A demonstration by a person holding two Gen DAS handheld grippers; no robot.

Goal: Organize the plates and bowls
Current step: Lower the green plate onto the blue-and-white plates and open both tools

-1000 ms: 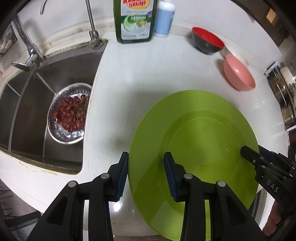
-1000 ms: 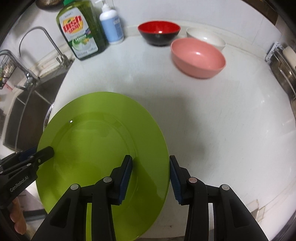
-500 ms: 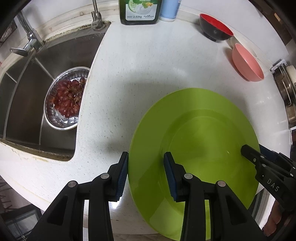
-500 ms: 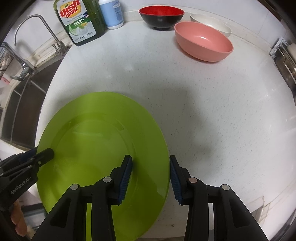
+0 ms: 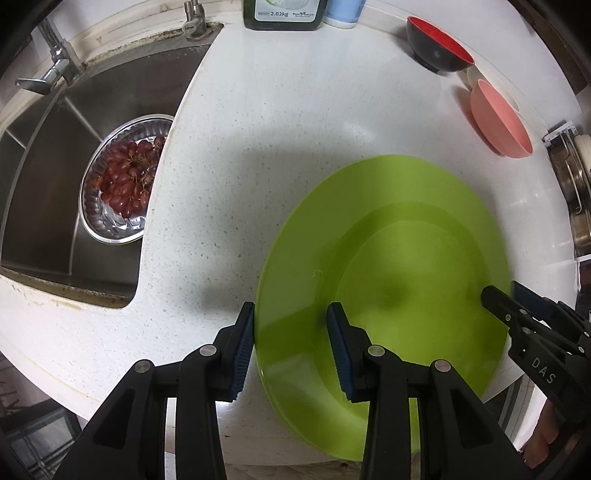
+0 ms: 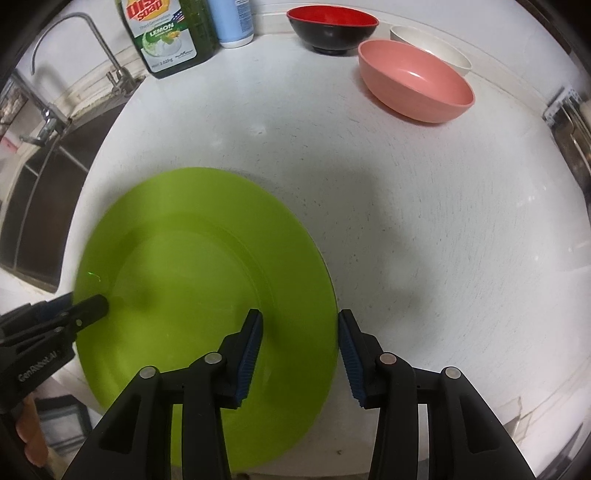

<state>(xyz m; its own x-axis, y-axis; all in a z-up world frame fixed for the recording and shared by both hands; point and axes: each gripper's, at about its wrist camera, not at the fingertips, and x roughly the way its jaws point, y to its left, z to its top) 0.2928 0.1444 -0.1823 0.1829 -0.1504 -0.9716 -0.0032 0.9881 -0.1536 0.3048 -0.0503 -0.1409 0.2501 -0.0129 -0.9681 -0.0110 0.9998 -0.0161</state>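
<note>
A large green plate hangs level above the white counter, casting a shadow on it. My left gripper is shut on its left rim, and my right gripper is shut on its right rim. Each wrist view also shows the other gripper pinching the far rim: the right gripper and the left gripper. At the back right stand a pink bowl, a red-and-black bowl and a white bowl.
To the left lies a steel sink holding a metal bowl of red grapes. A dish soap bottle and a pale blue bottle stand at the back wall near a faucet. A metal rack borders the right edge.
Both grippers have risen with the green plate held between them. The counter, sink and bowls now look farther below, and a shadow has appeared under the plate.
</note>
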